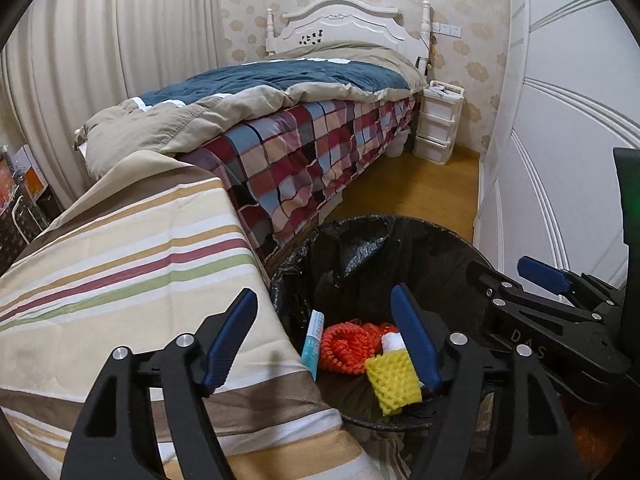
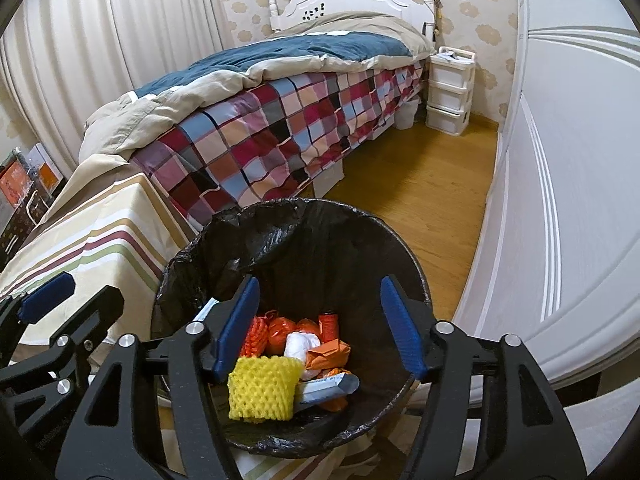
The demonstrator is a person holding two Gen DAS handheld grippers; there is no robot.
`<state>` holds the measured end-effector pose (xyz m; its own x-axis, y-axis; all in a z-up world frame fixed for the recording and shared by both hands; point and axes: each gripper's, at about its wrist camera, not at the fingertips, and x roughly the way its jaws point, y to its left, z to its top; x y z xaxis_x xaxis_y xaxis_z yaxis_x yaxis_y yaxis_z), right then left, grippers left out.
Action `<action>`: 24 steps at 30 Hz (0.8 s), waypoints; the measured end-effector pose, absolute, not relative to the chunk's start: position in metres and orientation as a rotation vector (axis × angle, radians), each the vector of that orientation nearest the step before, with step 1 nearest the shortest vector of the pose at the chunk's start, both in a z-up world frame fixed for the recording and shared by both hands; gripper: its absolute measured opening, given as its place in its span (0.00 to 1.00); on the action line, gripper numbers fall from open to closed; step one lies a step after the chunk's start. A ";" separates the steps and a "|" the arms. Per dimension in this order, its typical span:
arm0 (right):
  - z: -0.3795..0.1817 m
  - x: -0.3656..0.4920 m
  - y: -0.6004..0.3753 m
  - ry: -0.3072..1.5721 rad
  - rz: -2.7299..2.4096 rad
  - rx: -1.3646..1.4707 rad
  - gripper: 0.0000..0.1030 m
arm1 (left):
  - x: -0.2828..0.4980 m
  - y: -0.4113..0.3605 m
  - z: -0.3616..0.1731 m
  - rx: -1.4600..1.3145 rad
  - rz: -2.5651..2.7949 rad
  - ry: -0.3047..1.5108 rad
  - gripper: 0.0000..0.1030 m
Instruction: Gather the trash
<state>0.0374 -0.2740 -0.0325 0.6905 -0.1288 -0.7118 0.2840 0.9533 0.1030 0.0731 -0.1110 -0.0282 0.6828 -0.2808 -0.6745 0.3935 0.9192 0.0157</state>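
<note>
Left wrist view: left gripper (image 1: pixel 324 332) spread wide, nothing between the blue pads, poised half over the striped cloth (image 1: pixel 132 280) of a covered surface and half over the rim of the bin. Black-lined trash bin (image 1: pixel 360 240) just beside that covered surface, already holding a yellow foam net (image 1: pixel 394 380), an orange foam net (image 1: pixel 346 344), a white tissue wad (image 1: pixel 392 341) and a light-blue tube (image 1: pixel 313 338) leaning against the liner. Right gripper (image 1: pixel 516 276) seen from the side at the bin's right edge, jaws parted, empty. No loose trash visible on the striped cloth from here.

Right wrist view: right gripper (image 2: pixel 320 320) held over the mouth of the trash bin (image 2: pixel 280 216), jaws apart and gripping nothing. Below them, in the bin: the yellow foam net (image 2: pixel 262 390) on top, crumpled orange wrappers (image 2: pixel 328 354), the white tissue wad (image 2: pixel 298 344), a silvery tube (image 2: pixel 328 387). Left gripper (image 2: pixel 76 292) at the left edge, over the striped cloth (image 2: pixel 100 232). Wooden floor (image 2: pixel 420 184) by the bed (image 2: pixel 260 132) bare of litter as far as shown.

Judged from this: drop-off done, several pieces binned, both claws free. Remaining work, if any, out of frame; cannot tell whether more trash waits elsewhere.
</note>
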 end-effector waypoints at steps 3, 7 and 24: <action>-0.029 0.035 -0.272 0.769 -0.239 0.201 0.65 | 0.074 -0.108 -0.026 0.158 -0.366 0.724 0.71; -0.024 0.030 -0.270 0.759 -0.245 0.197 0.68 | 0.073 -0.103 -0.024 0.153 -0.342 0.721 0.73; -0.002 -0.005 -0.238 0.715 -0.259 0.164 0.90 | 0.043 -0.057 -0.011 0.115 -0.259 0.692 0.79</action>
<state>-0.0052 -0.2378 -0.0022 0.7252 -0.1778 -0.6651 0.2895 0.9553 0.0603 0.0425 -0.0569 -0.0107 0.7394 -0.1973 -0.6437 0.2730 0.9618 0.0188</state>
